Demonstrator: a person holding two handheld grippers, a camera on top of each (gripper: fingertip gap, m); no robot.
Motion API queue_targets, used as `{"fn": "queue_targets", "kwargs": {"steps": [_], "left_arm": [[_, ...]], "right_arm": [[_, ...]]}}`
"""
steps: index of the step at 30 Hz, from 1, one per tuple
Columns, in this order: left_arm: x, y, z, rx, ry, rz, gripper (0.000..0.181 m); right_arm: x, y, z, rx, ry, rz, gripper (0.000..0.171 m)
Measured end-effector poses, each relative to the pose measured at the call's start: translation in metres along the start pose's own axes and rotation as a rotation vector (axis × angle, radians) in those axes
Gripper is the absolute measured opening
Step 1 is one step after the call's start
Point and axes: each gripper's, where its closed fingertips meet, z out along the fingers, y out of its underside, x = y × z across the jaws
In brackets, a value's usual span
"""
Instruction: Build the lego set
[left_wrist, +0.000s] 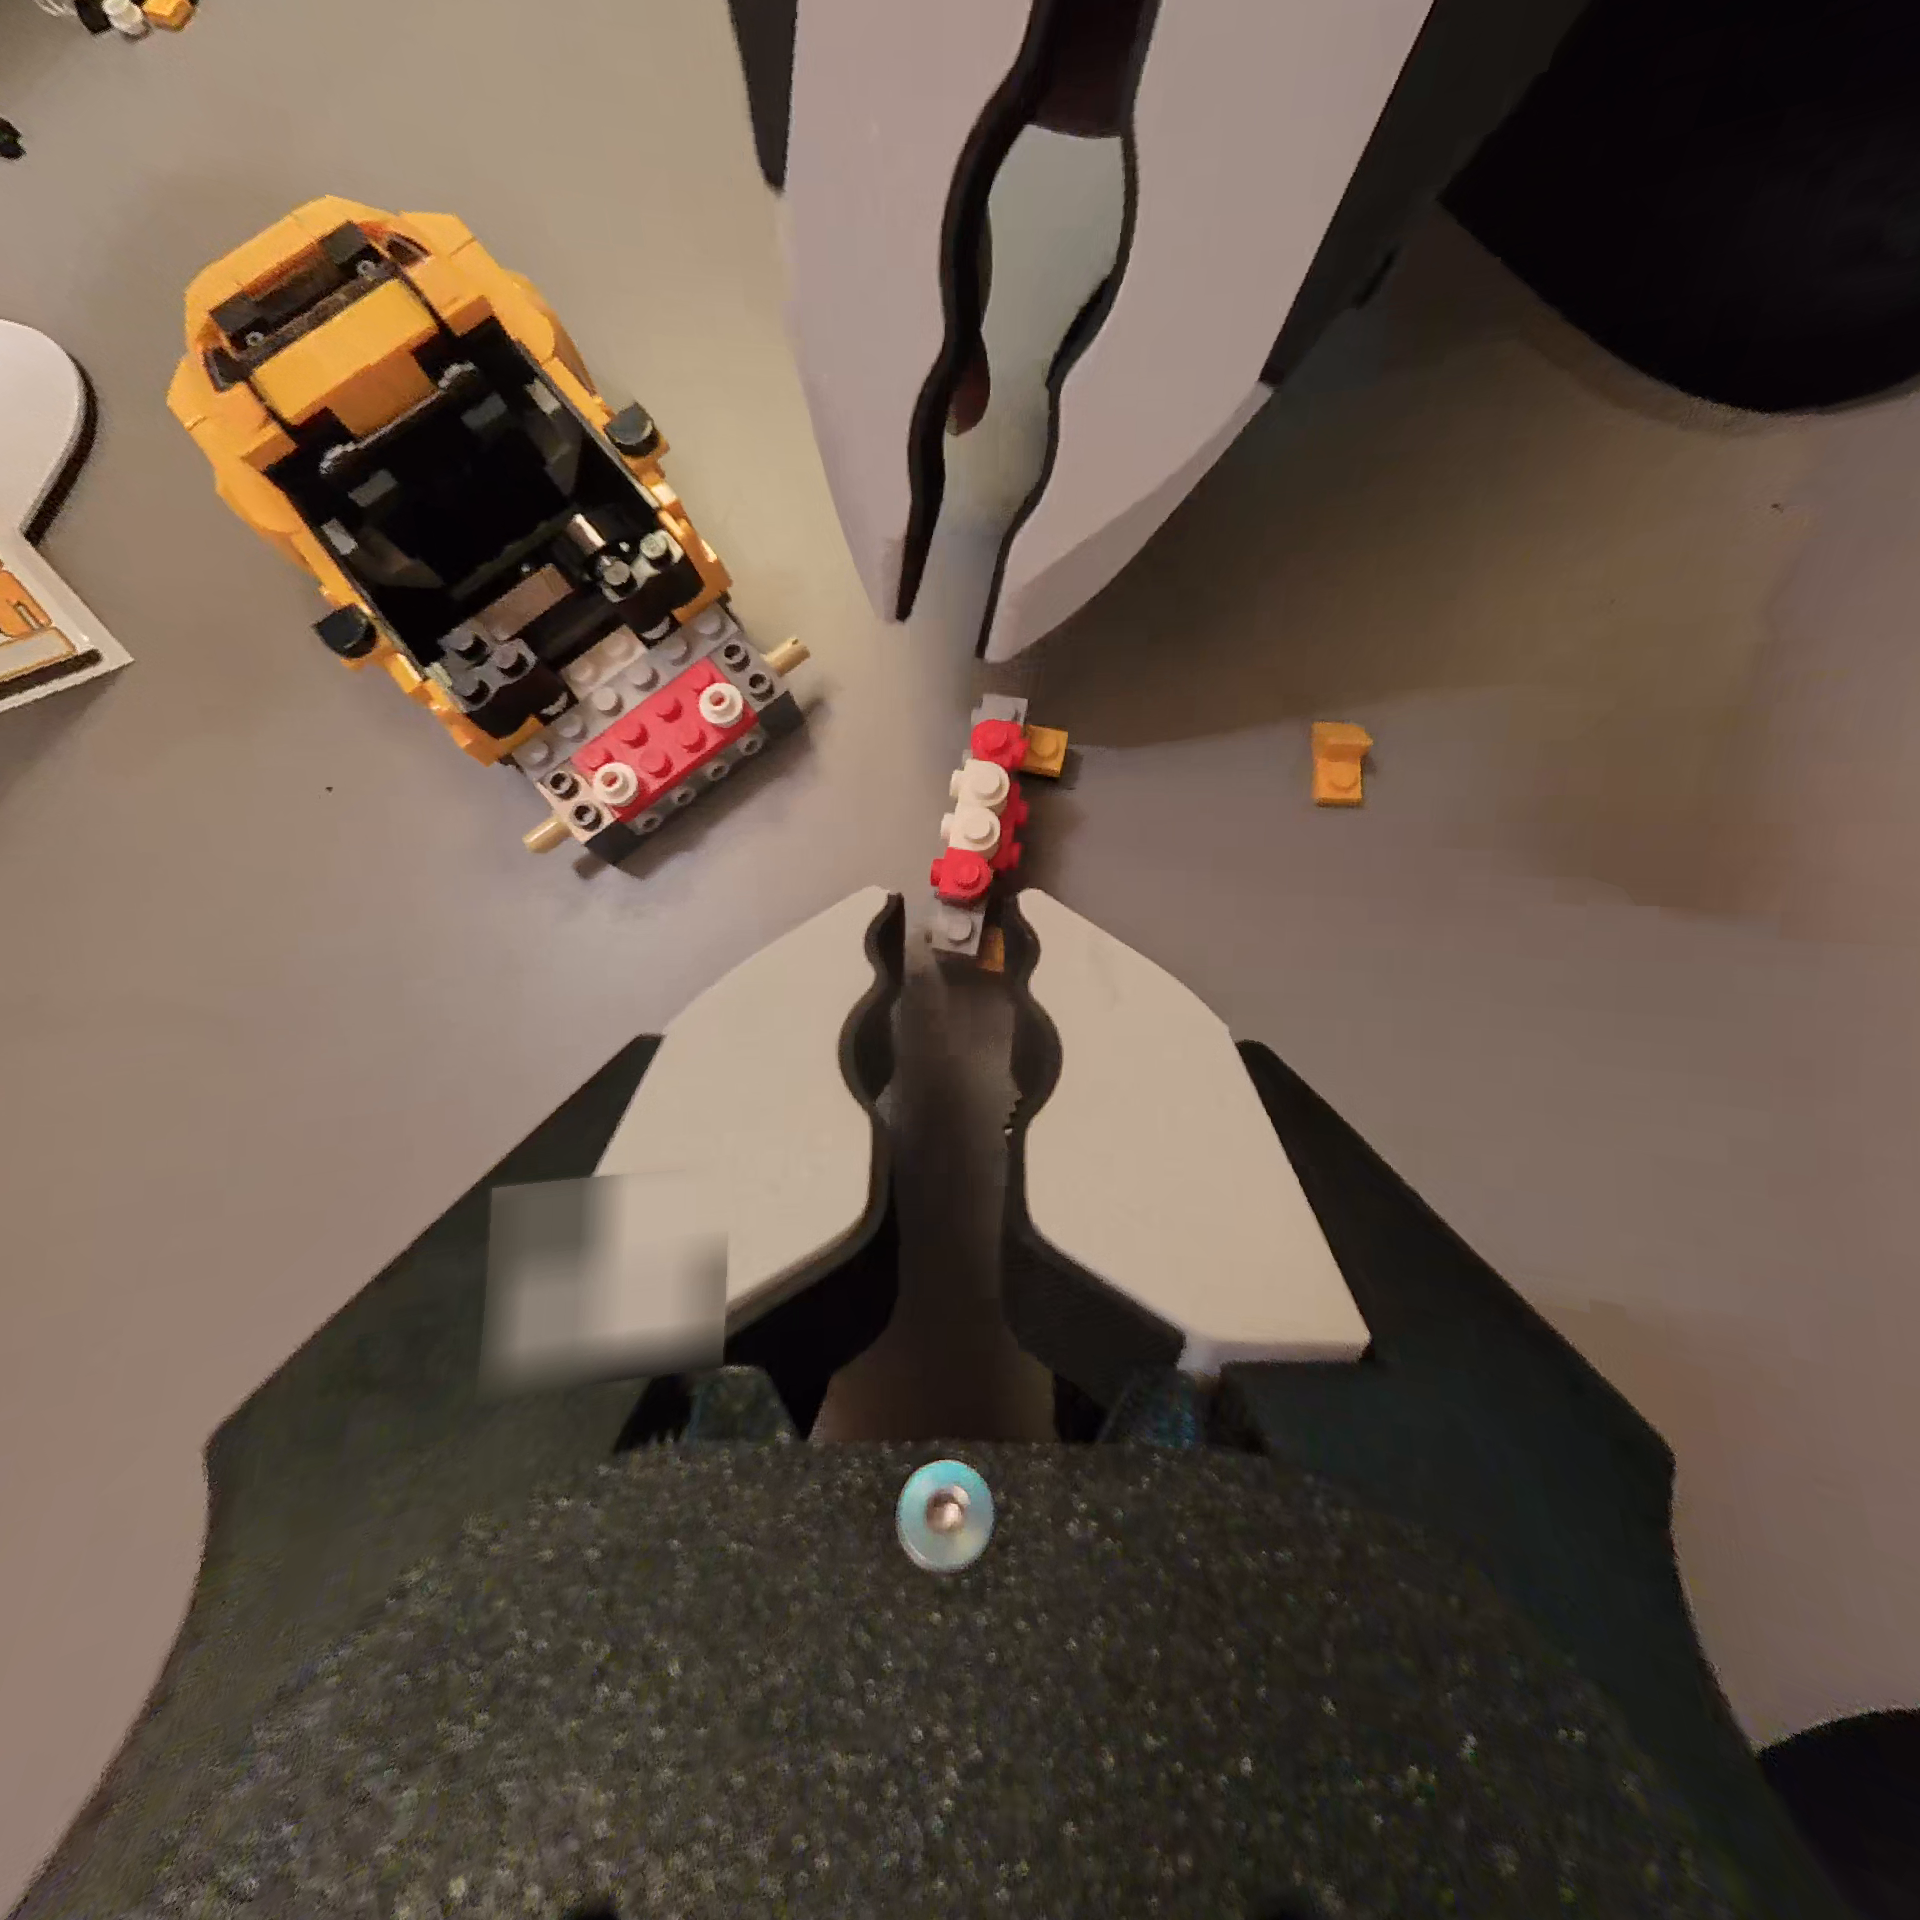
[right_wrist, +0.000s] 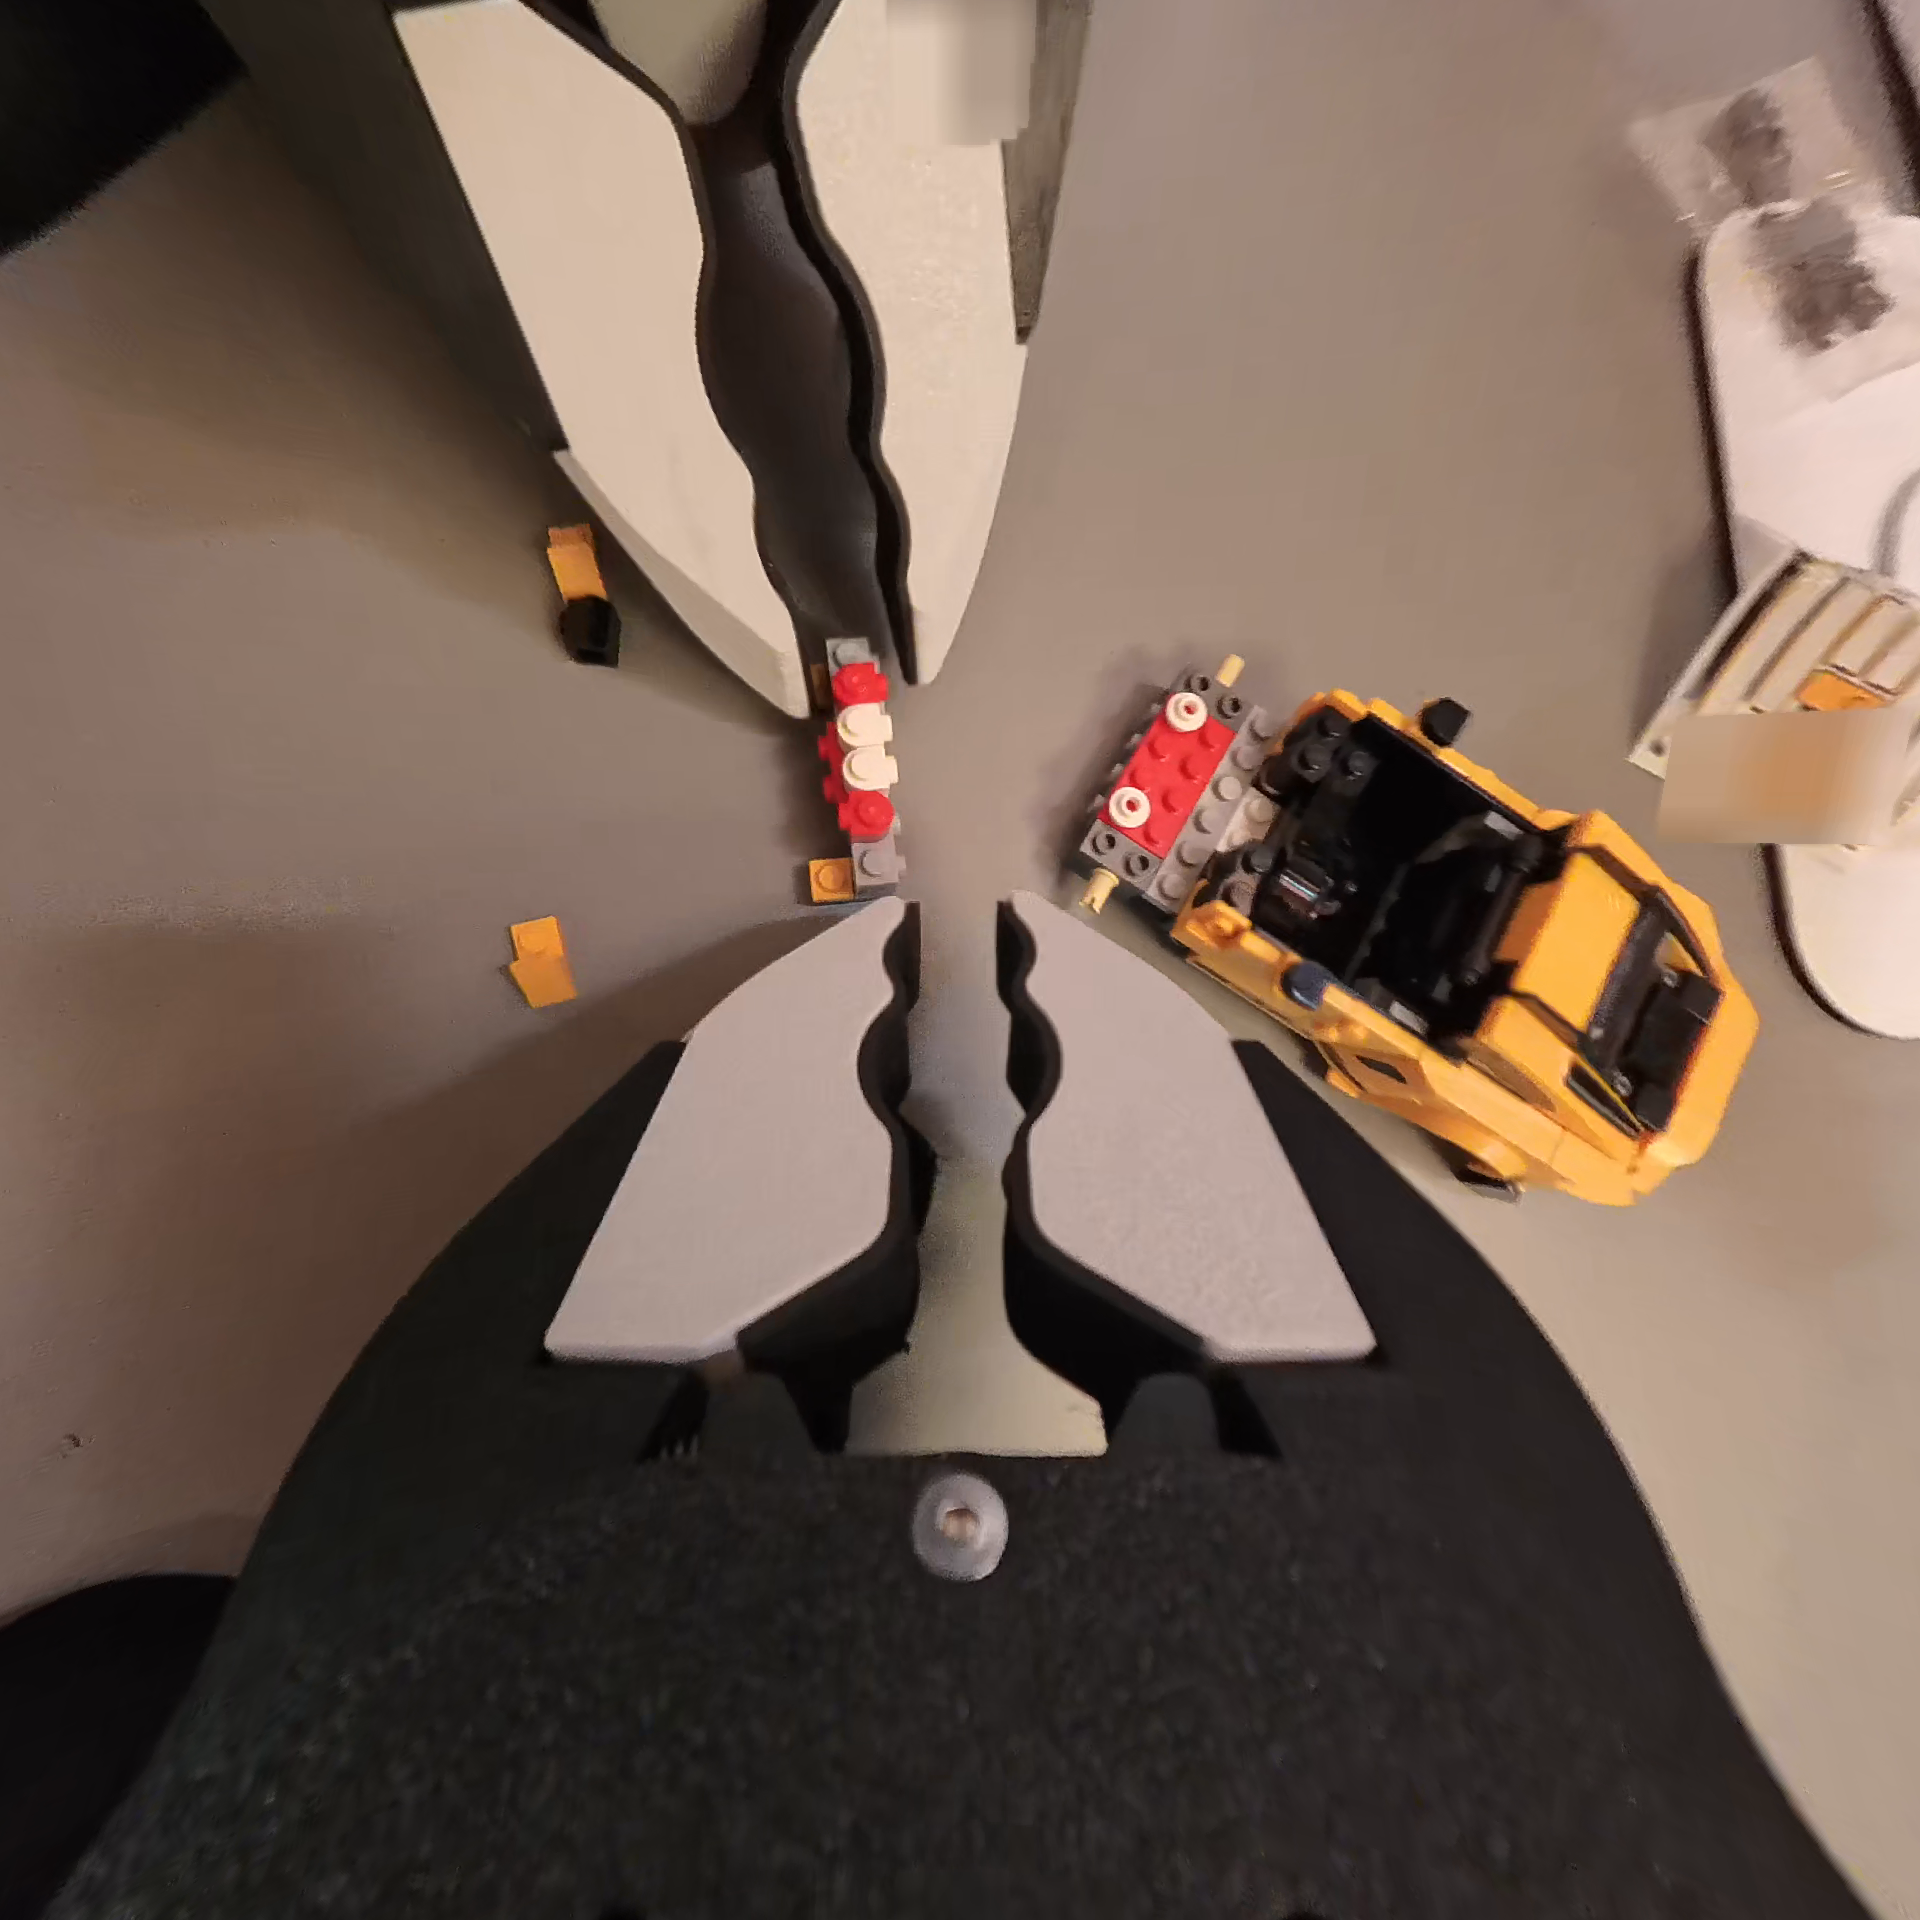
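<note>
A small assembly (left_wrist: 982, 821), a grey plate with red and white round pieces and orange bits at its ends, lies on the grey table; it also shows in the right wrist view (right_wrist: 862, 769). My left gripper (left_wrist: 958, 906) has its jaws a little apart around the assembly's near end, with a gap showing beside it. My right gripper (right_wrist: 954, 912) is narrowly open and empty, its left fingertip beside the assembly's other end. The orange and black car (left_wrist: 436, 499) with a red plate at its rear stands nearby and also appears in the right wrist view (right_wrist: 1434, 925).
A loose orange piece (left_wrist: 1340, 764) lies right of the assembly and shows in the right wrist view (right_wrist: 542, 961). An orange and black piece (right_wrist: 582, 597) lies farther off. A booklet (right_wrist: 1797, 665), a white plate (right_wrist: 1839, 935) and bagged parts (right_wrist: 1787, 218) sit at the right. The gap from one gripper's tips to the other's is roughly 5 centimeters. The loose orange piece (left_wrist: 1340, 764) is about 7 centimeters from both grippers' fingertips. My right wrist view (right_wrist: 536, 947) looks at it from another angle.
</note>
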Motion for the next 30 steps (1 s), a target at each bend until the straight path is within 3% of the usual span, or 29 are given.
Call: {"fn": "queue_targets", "kwargs": {"steps": [7, 15, 30], "left_arm": [[-0.014, -0.001, -0.013, 0.032, -0.050, -0.023, 0.019], [-0.015, 0.002, -0.016, 0.032, -0.045, -0.021, 0.016], [0.005, -0.005, -0.003, 0.062, 0.023, 0.033, 0.023]], "right_arm": [[-0.017, 0.000, -0.031, 0.156, 0.003, 0.086, 0.015], [-0.074, 0.006, -0.010, 0.041, -0.165, -0.032, 0.014], [-0.078, 0.010, 0.002, -0.052, -0.187, -0.083, 0.008]]}}
